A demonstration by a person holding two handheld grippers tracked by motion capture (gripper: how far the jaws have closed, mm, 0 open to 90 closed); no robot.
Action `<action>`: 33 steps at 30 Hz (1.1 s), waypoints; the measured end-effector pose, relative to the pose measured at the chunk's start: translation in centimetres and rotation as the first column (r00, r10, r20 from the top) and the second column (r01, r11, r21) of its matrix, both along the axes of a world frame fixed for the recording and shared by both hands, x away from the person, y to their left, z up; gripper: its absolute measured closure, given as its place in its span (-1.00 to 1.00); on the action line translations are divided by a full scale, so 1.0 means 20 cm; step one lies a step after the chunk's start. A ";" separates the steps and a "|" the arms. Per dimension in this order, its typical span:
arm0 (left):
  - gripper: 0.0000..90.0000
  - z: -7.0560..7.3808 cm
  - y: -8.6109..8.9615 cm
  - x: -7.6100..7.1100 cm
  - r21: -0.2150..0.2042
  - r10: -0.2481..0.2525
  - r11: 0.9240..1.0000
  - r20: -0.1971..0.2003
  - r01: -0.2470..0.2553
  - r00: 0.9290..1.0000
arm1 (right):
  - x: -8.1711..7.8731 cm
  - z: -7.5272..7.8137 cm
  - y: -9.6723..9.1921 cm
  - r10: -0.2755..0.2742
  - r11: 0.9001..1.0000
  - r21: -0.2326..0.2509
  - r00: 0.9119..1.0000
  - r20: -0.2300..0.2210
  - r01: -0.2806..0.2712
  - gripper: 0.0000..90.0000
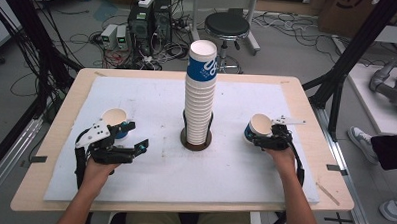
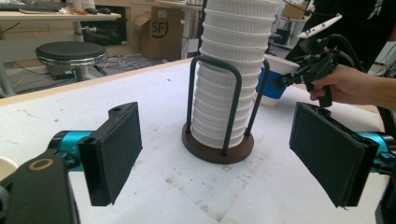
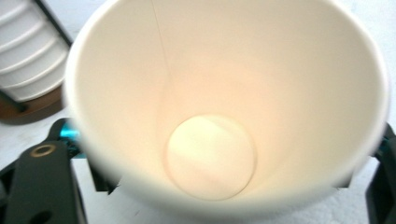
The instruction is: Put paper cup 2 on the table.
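You work both hands across the white mat, with the tall stack of paper cups standing in its wire holder at the middle of the surface.

Your right gripper reaches around a blue-and-white paper cup that sits upright near the right edge. Its jaws stand wide on either side of the cup wall. The rim hides the pads in the right gripper view, so you cannot tell whether they press on it.

Your left gripper hovers near the left edge with its jaws well apart and nothing between them. A second paper cup stands upright just beyond its far jaw.

The risks look small but real:
- **Right cup:** it is light and empty. If a pad is only brushing it, a sideways pull of your wrist could tip it or skate it toward the right edge. A hard squeeze could crumple the thin wall.
- **Left cup:** the outside of the far jaw sits very close to it. A careless swing to line up could knock it over before the jaws get around it.
- **Stack:** it rises far above the holder's wire loops. A bump from either arm crossing the middle could lean or topple its upper cups.
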State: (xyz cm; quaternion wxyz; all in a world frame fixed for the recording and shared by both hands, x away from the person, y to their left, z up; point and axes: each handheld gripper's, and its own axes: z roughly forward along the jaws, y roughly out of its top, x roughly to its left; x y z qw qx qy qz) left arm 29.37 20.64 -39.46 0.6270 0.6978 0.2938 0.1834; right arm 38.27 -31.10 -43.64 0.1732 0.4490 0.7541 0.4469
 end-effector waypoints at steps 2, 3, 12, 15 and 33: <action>-0.62 0.00 0.00 0.00 0.000 0.004 1.000 0.001 -0.004 1.000 | -0.03 -0.01 -0.03 0.009 1.000 0.007 1.000 0.002 -0.009 -0.65; -0.62 0.00 0.00 0.00 0.000 0.004 1.000 0.001 -0.004 1.000 | -0.03 -0.01 -0.03 0.009 1.000 0.007 1.000 0.002 -0.009 -0.65; -0.62 -0.01 0.01 0.01 -0.004 0.004 1.000 -0.010 -0.004 1.000 | -0.16 0.03 -0.13 0.028 1.000 0.003 0.999 0.016 -0.028 -0.65; -0.62 -0.01 0.00 0.01 -0.008 -0.001 1.000 -0.004 0.001 1.000 | -0.21 0.06 -0.15 0.036 0.999 -0.004 0.999 0.025 -0.036 -0.65; -0.62 0.05 0.00 0.01 -0.029 -0.003 1.000 0.028 0.004 1.000 | -0.47 0.31 -0.12 0.104 0.992 0.041 0.972 0.211 -0.115 -0.65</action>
